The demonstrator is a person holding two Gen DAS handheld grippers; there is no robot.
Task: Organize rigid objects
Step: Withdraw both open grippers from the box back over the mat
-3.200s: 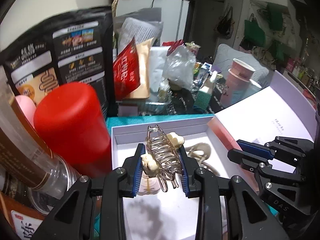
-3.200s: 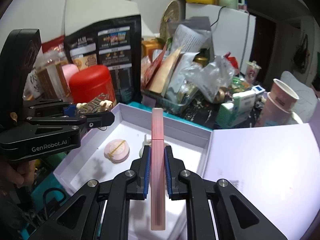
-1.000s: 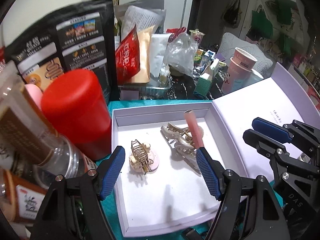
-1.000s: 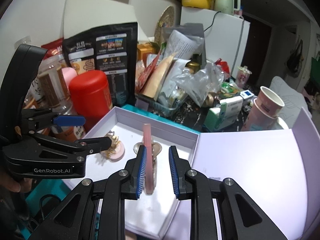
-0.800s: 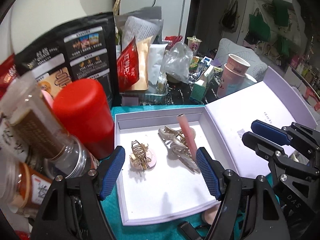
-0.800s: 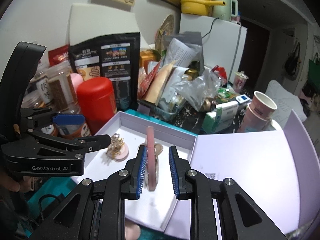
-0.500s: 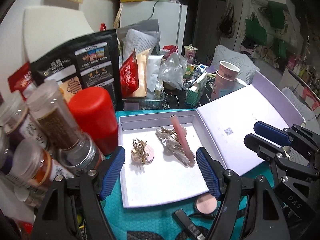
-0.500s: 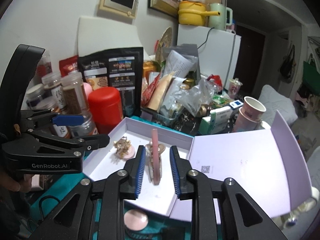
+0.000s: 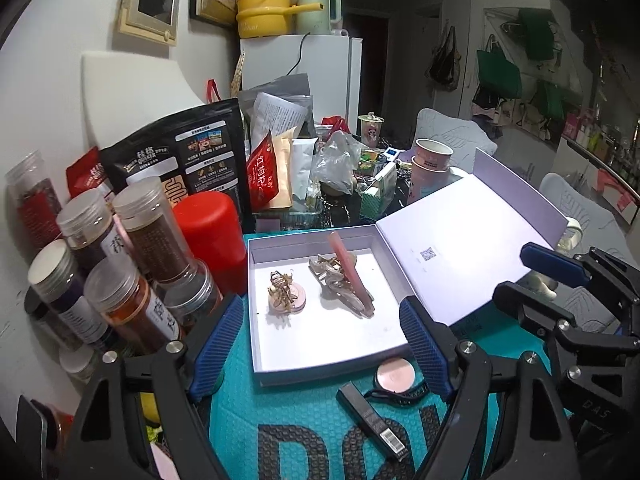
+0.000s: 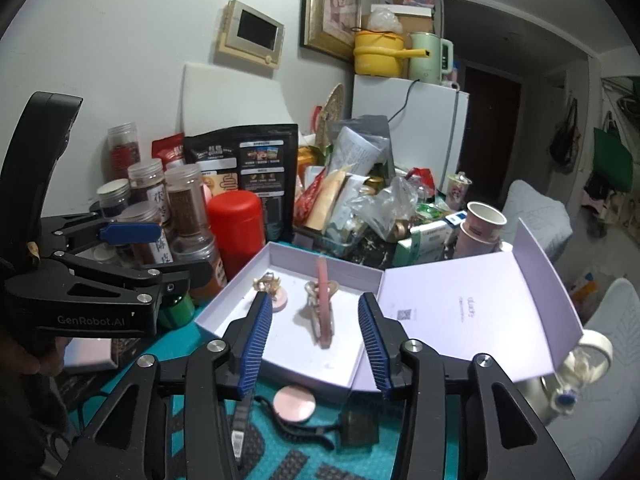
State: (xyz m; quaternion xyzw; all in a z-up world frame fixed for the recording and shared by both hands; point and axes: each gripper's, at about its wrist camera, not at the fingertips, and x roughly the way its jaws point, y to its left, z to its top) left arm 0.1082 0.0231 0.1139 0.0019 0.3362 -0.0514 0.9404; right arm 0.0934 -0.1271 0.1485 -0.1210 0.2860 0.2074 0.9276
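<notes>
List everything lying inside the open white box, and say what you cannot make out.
Inside the box: a small gold claw clip on a pink disc, and a pink stick lying across a larger clip. Whatever lies beneath that clip is hidden.

Black left gripper (image 9: pixel 322 344) and right gripper (image 10: pixel 316 344), blue ribbed pads, silver screws, "GenRobot.AI" lettering.

jars (image 9: pixel 132 264) crowd box (image 9: pixel 320 364) left, front open
</notes>
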